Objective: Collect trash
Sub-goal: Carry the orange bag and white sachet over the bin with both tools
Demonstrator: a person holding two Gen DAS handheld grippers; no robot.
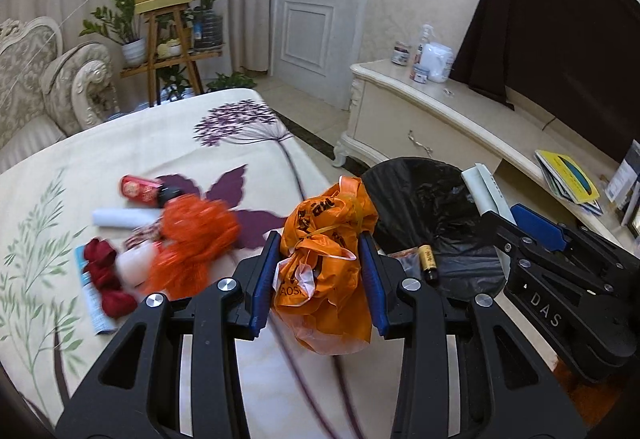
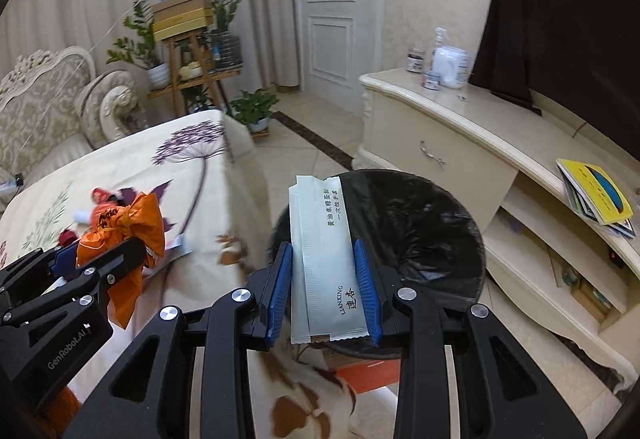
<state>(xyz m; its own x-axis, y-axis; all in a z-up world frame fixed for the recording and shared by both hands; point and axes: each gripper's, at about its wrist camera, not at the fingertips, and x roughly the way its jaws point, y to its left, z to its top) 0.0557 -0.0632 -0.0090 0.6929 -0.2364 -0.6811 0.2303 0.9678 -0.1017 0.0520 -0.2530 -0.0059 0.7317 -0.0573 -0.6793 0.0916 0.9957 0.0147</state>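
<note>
My left gripper is shut on a crumpled orange plastic bag and holds it above the table's right edge, next to the black-lined trash bin. My right gripper is shut on a pale green sachet with Chinese print, held over the bin's near left rim. The right gripper also shows in the left wrist view, and the left gripper with the bag shows in the right wrist view. A small brown bottle lies in the bin.
More trash lies on the floral tablecloth: an orange mesh bundle, a red can, a white roll, dark red pieces. A cream cabinet stands right of the bin. A sofa is at far left.
</note>
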